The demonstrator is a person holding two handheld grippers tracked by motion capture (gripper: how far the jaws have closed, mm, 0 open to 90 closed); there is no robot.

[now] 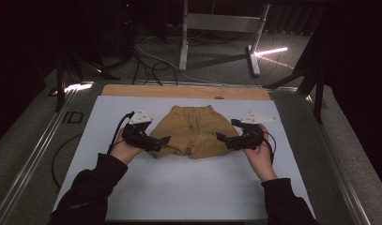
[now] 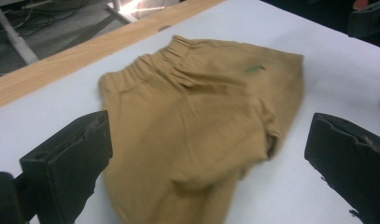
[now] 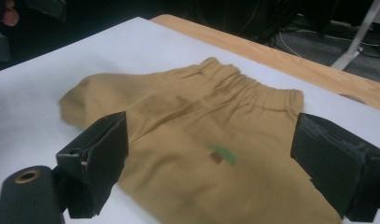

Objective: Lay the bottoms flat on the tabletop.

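Dark room, white desk (image 1: 188,187) w/ wood strip at far edge. Tan shorts (image 1: 193,129) flat at mid-desk, waistband far side. Left claw (image 1: 164,140) and right claw (image 1: 220,137) both spread wide, nothing held, flanking the leg hems. Prob. pinch both hems evenly, low. Soft knit, gathered elastic, small green patch.

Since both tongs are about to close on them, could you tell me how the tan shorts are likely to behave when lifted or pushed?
The tan shorts are probably floppy: the cloth lies creased and folded under at the leg hems, so they should drape from wherever they are pinched. They look thin and light. Pushed across the smooth white mat, they would likely bunch rather than slide whole. Both tongs, left and right, stand open.
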